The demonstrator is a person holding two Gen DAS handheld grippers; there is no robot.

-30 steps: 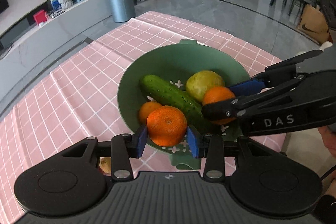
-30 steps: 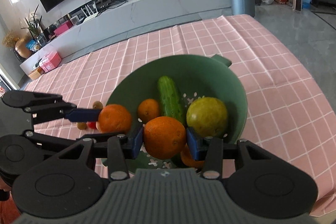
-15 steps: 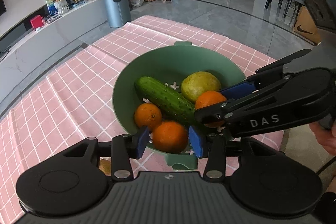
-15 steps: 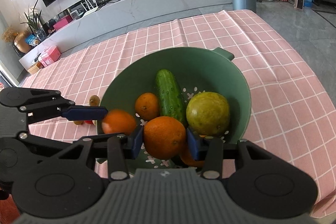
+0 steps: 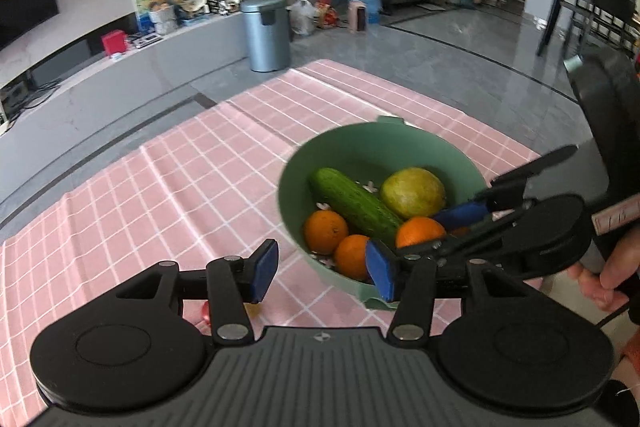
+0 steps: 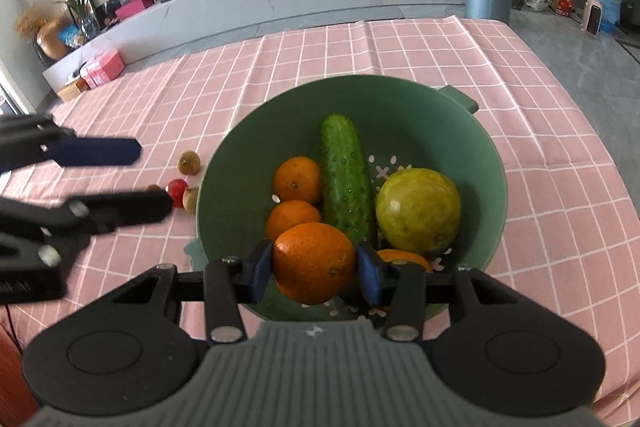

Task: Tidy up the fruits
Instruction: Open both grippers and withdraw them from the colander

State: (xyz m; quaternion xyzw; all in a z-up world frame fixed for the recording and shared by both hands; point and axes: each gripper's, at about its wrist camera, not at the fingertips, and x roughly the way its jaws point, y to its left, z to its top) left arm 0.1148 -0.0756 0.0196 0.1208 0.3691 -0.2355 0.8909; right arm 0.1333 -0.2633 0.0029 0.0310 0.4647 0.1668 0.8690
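A green colander bowl stands on the pink checked tablecloth and holds a cucumber, a yellow-green round fruit and several oranges. My right gripper is shut on an orange just above the bowl's near rim. My left gripper is open and empty, left of the bowl; it shows in the right wrist view beside the bowl. The right gripper with its orange shows in the left wrist view.
Small fruits lie on the cloth left of the bowl: two kiwis and a red one. The table edge runs near the bowl's right side. A grey bin stands on the floor beyond the table.
My left gripper let its orange go into the bowl, opened and drew back to the left. My right gripper kept its orange over the bowl.
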